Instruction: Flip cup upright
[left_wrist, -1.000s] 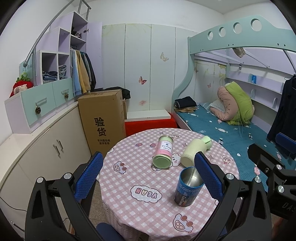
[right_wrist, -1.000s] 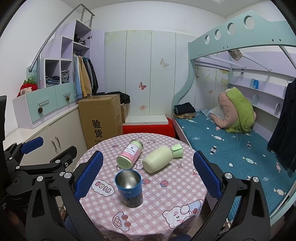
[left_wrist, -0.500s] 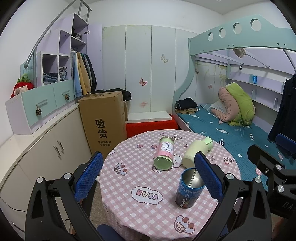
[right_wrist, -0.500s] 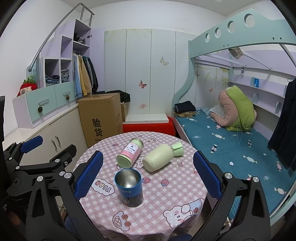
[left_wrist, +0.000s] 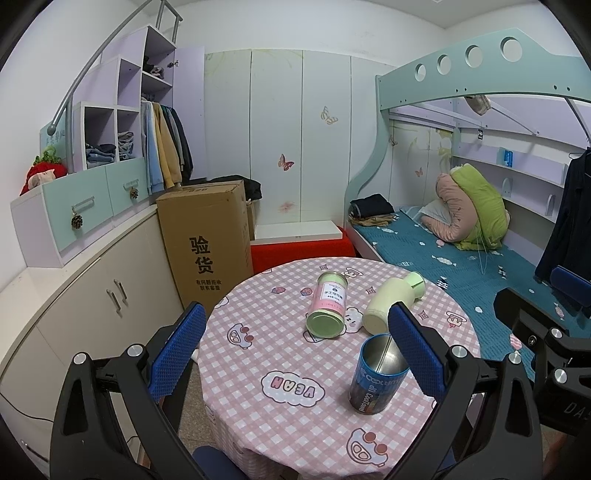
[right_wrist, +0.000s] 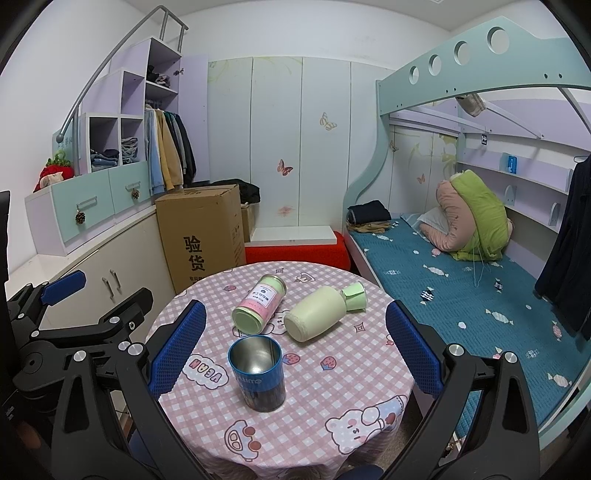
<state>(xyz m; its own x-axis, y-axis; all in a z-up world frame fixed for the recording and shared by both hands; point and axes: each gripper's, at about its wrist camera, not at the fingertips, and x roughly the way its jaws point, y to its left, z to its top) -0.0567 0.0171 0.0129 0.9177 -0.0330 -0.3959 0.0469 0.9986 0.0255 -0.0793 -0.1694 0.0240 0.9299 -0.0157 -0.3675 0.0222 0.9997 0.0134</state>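
A blue metal cup (left_wrist: 375, 374) (right_wrist: 257, 371) stands upright with its mouth up on the round table (left_wrist: 295, 417) (right_wrist: 354, 384), which wears a pink checked cloth. A pink jar with a green lid (left_wrist: 328, 304) (right_wrist: 259, 303) lies on its side behind the cup. Beside the jar lies a pale green bottle (left_wrist: 392, 301) (right_wrist: 322, 312), also tipped over. My left gripper (left_wrist: 295, 349) hovers open above the near left of the table, nothing between its blue pads. My right gripper (right_wrist: 294, 349) hangs open over the near edge, and the cup shows between its fingers without contact.
A tall cardboard box (left_wrist: 207, 240) (right_wrist: 201, 234) stands on the floor behind the table, a red bench (left_wrist: 299, 251) beside it. White cabinets (left_wrist: 92, 295) run along the left. A bunk bed with a teal mattress (left_wrist: 443, 258) (right_wrist: 461, 288) fills the right.
Both views have shifted slightly, with the table objects sitting a touch lower and closer. The cup, jar and bottle have kept their places, and both grippers stay open.
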